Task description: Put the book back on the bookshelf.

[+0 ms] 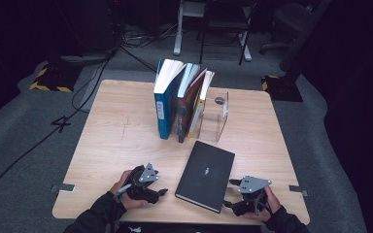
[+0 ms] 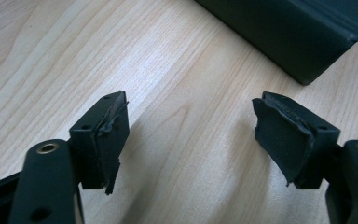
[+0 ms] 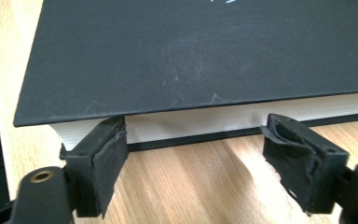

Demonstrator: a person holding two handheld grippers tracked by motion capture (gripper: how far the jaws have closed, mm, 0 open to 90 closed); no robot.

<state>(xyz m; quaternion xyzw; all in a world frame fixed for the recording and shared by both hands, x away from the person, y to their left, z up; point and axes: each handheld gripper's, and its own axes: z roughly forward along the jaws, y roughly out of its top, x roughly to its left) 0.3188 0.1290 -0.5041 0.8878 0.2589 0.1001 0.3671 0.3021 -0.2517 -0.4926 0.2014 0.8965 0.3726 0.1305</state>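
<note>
The right gripper [image 1: 234, 193] sits low at the near right corner of the table [image 1: 116, 141], its jaws apart and level with the page edge of the black book [image 1: 205, 175]. In the right gripper view one pad [image 3: 103, 161] is tucked just under the overhanging cover, touching or nearly touching the white pages, while the other stands clear beside the book's edge. Nothing is clamped yet. The left gripper [image 1: 161, 192] rests near the front edge, just left of the book, jaws also spread wide with bare wood between them; from its own view, the book's near corner lies ahead and to one side, apart from the pads.

The black book lies flat, cover up, slightly askew, close to the front edge and a little right of centre. Behind it, toward the middle of the table, a blue book [image 1: 166, 99] and a couple of thinner ones lean together upright beside a clear bookend [image 1: 217, 116] (the gap by that stand looks like the obvious home for one more volume, though I can't be sure from here).

As I read it, the job is barely begun: the book has not been lifted or gripped. What remains is closing on it, raising it, turning it upright and setting it with the others.
</note>
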